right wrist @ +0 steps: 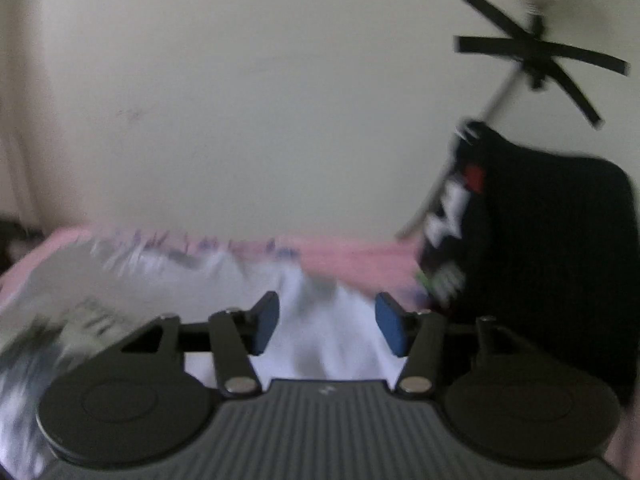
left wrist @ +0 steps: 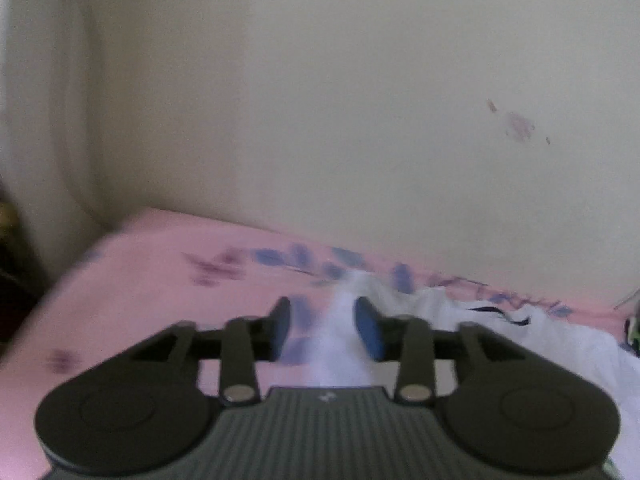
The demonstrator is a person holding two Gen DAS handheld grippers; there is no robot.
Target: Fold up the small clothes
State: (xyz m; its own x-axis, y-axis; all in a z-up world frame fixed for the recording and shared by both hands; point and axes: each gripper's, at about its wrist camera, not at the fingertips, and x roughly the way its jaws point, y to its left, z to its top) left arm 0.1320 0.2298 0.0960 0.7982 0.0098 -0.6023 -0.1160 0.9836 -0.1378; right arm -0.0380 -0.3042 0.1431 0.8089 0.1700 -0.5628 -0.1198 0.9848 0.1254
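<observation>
Both grippers hung low over the bed with a white garment under them, jaws apart.

From the left wrist view, the left gripper (left wrist: 324,330) stood partly open, and a ridge of the crumpled white cloth garment (left wrist: 500,336) rose between its blue pads (left wrist: 370,332), though blur hid whether they touched it; the garment lay on the pink floral bedsheet (left wrist: 160,280), spreading off to the right. Only this view showed the purplish smudge on the cream wall (left wrist: 520,126). The right wrist view had the right gripper (right wrist: 326,328) open wider, pads clear of the white fabric (right wrist: 320,332) below, plus a black printed bag-like thing (right wrist: 532,264) and black tape strips crossed on the wall (right wrist: 536,50).
</observation>
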